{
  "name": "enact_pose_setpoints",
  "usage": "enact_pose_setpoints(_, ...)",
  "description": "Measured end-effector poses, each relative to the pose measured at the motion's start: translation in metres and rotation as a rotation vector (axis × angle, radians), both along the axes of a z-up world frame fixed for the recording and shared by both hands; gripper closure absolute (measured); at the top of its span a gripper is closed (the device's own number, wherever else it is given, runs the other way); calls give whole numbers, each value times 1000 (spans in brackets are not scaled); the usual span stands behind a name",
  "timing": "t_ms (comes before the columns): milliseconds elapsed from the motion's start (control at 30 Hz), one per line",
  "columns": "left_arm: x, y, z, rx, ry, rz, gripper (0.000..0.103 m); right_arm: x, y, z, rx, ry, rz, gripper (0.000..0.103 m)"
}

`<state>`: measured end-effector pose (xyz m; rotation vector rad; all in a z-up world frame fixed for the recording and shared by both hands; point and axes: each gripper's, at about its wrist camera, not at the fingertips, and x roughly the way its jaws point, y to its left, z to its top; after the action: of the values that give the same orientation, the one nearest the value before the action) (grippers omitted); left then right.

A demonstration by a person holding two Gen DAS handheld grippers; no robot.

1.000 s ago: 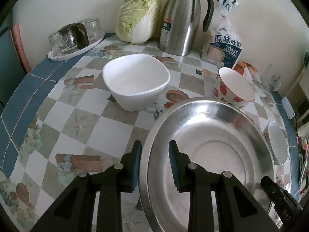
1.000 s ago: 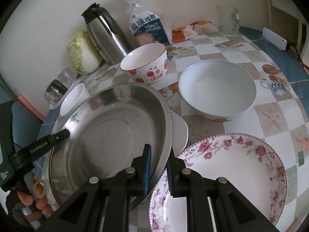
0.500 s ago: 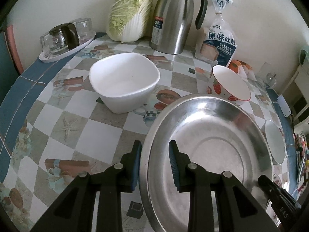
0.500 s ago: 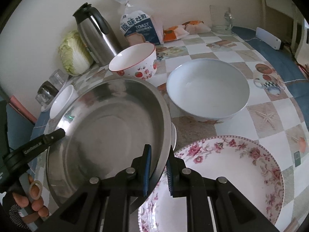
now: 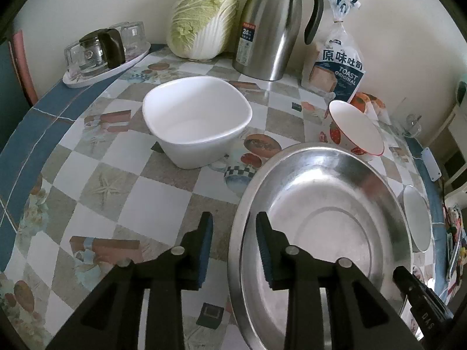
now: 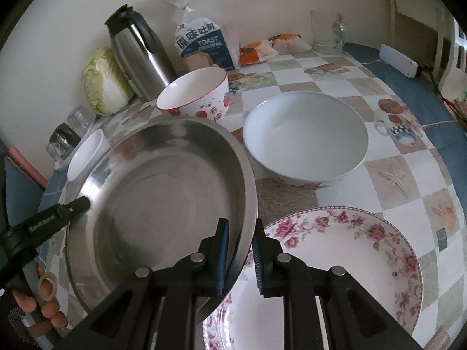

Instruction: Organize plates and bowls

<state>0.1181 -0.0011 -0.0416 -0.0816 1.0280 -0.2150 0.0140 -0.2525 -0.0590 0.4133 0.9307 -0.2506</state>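
Note:
A large steel plate (image 5: 321, 227) (image 6: 157, 204) sits between my two grippers. My left gripper (image 5: 233, 224) straddles its near rim with jaws opening; the outer pad stands clear of the rim with tablecloth showing between. My right gripper (image 6: 239, 233) is shut on the opposite rim, over the edge of a floral plate (image 6: 350, 262). A white squarish bowl (image 5: 198, 122) stands behind the steel plate on the left. A strawberry-patterned bowl (image 5: 356, 128) (image 6: 195, 96) and a big pale bowl (image 6: 306, 137) stand further right.
A steel thermos jug (image 5: 271, 26), a cabbage (image 5: 204, 17) and a bag of toast (image 5: 338, 58) line the wall. A tray of glasses (image 5: 102, 55) sits at the table's left edge. A person's hand (image 6: 43, 291) grips the left tool.
The left jaws have widened slightly and the steel plate's rim now sits away from the outer pad. The right gripper keeps its hold on the rim.

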Motion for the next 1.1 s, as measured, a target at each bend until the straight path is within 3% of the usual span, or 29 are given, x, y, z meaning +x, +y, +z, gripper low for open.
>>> enact_pose_setpoints(200, -4, 2, 7, 4, -13, -5, 50, -2, 0, 3, 8, -5, -8, 85)
enact_pose_setpoints(267, -5, 4, 10, -3, -15, 4, 39, -3, 0, 5, 10, -8, -11, 85)
enact_pose_setpoints(367, -7, 8, 14, 11, -25, 22, 37, -6, -1, 8, 9, -15, -16, 69)
enact_pose_setpoints(500, -9, 10, 14, 11, -21, 20, 22, -8, 2, 12, -7, -23, -12, 66)
enact_pose_setpoints(567, -11, 8, 14, 26, -27, 10, 21, -9, 5, 15, -12, -29, -6, 46)
enact_pose_setpoints(600, -13, 7, 14, 36, -30, 4, 20, -10, 6, 16, -15, -36, 0, 42)
enact_pose_setpoints(667, -16, 3, 14, 65, -44, -6, 8, -11, 10, 19, -26, -50, 18, 38)
enact_pose_setpoints(733, -20, 0, 16, 82, -61, -25, 7, -12, 15, 23, -41, -60, 33, 28)
enact_pose_setpoints(833, -26, -3, 19, 94, -74, -39, 7, -14, 19, 26, -52, -75, 51, 24)
enact_pose_setpoints(1033, -35, -4, 28, 103, -95, -38, 7, -20, 23, 29, -65, -79, 54, 2)
enact_pose_setpoints(1100, -38, -3, 30, 88, -93, -38, 7, -23, 21, 30, -70, -80, 43, 0)
